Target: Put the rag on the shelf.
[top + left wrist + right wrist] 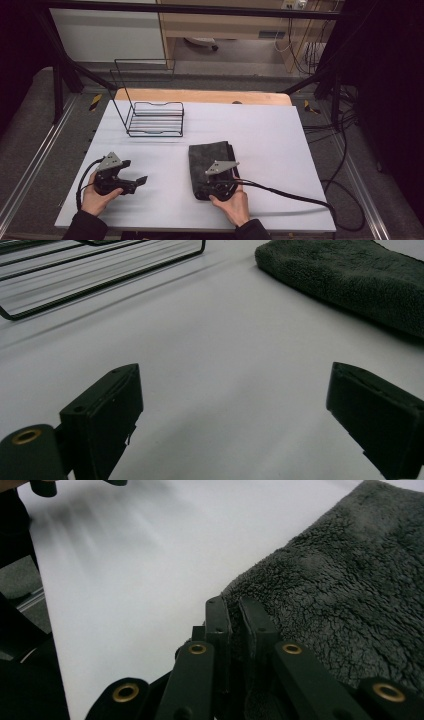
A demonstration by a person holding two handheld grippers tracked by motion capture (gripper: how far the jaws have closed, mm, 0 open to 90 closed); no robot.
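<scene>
The right tongs (234, 611) have pinched shut on the near edge of the folded towel (212, 160), not yet moved toward the wire rack (155, 119), while the left tongs (134, 183) wait wide open and empty beside the towel.

The folded towel (212, 162) is dark charcoal grey, plain, with a fuzzy nap. The wire rack (150, 117) is black. The table cover (260, 135) is plain pale lavender-white, with a light wood edge behind it. Both grippers, the left gripper (135, 182) and the right gripper (240, 612), are black with brass-coloured rivets and grey top plates.
</scene>
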